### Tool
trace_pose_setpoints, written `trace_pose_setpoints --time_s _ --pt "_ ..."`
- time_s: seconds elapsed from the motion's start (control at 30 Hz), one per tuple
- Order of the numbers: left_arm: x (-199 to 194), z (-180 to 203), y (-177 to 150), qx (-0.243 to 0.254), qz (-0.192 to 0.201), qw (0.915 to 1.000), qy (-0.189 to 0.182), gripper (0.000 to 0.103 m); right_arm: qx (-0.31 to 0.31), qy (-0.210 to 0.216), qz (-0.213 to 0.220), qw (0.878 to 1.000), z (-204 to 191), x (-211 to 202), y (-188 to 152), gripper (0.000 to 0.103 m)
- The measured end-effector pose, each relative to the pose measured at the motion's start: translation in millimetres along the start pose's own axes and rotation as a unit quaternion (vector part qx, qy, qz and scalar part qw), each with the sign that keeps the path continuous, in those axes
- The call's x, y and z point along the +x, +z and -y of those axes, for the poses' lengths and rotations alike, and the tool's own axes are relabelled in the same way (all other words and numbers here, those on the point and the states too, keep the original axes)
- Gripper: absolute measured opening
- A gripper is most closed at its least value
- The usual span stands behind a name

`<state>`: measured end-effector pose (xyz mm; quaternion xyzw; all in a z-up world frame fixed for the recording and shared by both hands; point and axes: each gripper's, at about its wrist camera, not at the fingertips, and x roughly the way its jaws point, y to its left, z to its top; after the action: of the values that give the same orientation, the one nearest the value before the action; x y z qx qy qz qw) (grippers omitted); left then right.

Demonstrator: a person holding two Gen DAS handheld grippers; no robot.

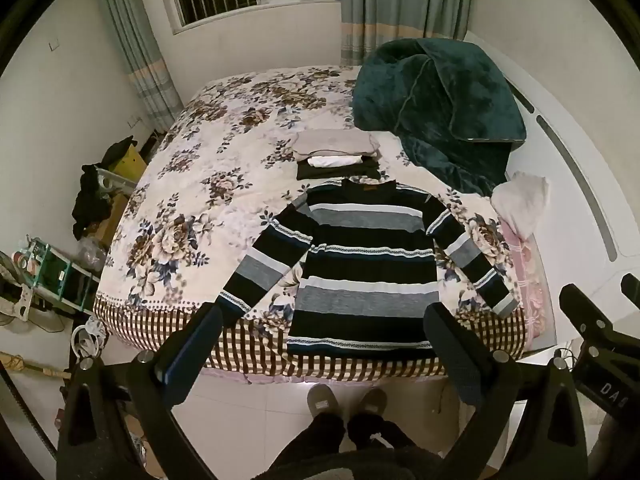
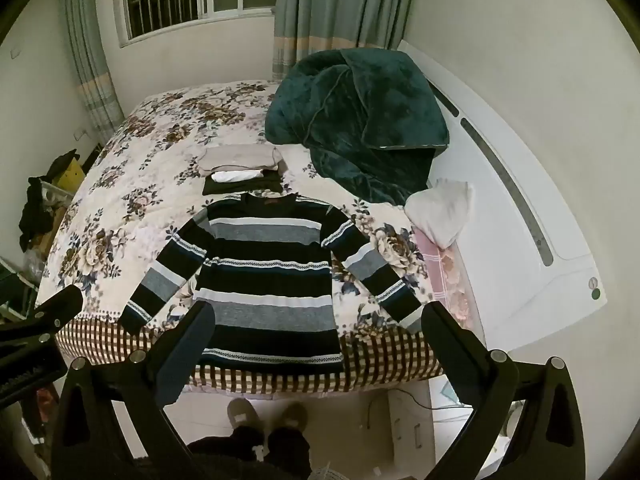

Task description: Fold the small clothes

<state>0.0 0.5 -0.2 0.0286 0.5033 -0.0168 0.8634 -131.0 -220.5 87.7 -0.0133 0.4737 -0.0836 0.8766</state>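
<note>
left tongs (image 1: 320,344): black frame, two broad arms, silver screws on the hinges, blue-edged pad at 8 o'clock
right tongs (image 2: 316,340): same black build; white lettering on its body
legs: dark fuzzy trousers
slippers (image 1: 346,400): grey

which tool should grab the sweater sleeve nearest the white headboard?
Right, probably. That sleeve lies nearer the right tool; the left tool sits further over. Both are open and empty.
</note>
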Motion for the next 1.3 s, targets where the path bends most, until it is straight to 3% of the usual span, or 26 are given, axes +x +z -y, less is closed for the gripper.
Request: trace_pose_setpoints --time_s 1.3 --pt "-6.2 -6.4 12.0 -0.002 0.004 1.0000 0.006 0.103 -0.005 -0.002 0.004 1.000 -4.5 -9.3 0.3 0.103"
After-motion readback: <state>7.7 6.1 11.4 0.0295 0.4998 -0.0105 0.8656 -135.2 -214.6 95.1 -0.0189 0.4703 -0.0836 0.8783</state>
